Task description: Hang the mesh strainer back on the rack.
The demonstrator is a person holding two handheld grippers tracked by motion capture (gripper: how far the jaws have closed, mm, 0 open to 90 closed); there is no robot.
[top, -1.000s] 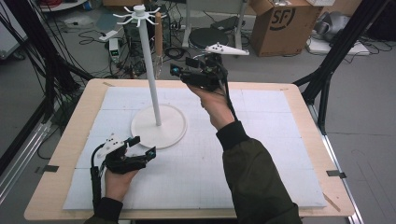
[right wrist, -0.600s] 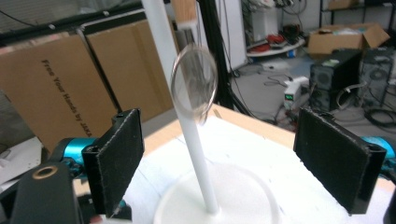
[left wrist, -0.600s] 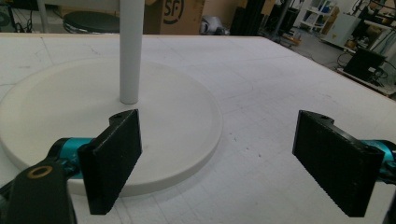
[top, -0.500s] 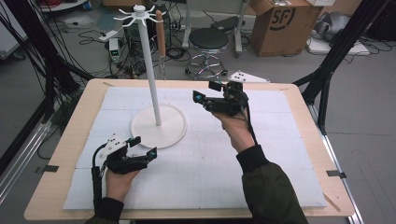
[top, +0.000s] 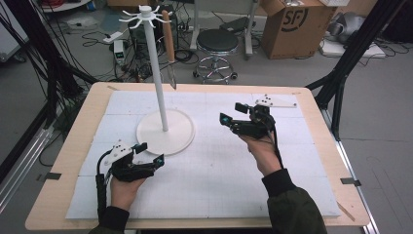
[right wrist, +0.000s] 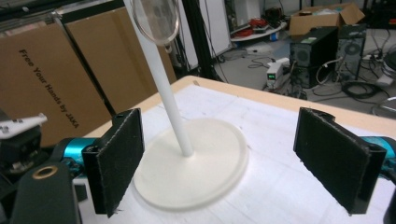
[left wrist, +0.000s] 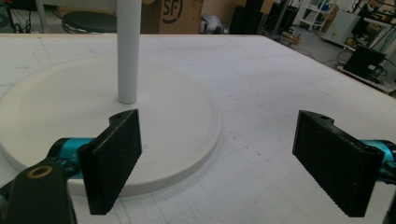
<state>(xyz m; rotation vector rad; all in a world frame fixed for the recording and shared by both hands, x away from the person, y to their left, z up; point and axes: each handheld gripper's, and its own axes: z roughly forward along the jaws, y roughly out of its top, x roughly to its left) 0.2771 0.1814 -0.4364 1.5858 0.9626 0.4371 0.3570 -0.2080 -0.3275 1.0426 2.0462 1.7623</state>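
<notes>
My right tool (top: 233,113) hangs with jaws apart, empty, right of the stand (top: 164,130). The spatula (top: 168,48) hangs upright from the top hooks, up and left of it. My left tool (top: 149,153), jaws apart too, sits by the base, lower

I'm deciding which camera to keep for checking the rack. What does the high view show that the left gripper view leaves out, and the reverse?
High view alone: the rack's hook crown, a wooden-handled utensil hanging from it, and both the left gripper and the right gripper, each with jaws apart and holding nothing. Left gripper view alone: a close look at where the pole meets the base, and the ribbed jaw pads. Shared: the white pole, round base and white mat.
</notes>
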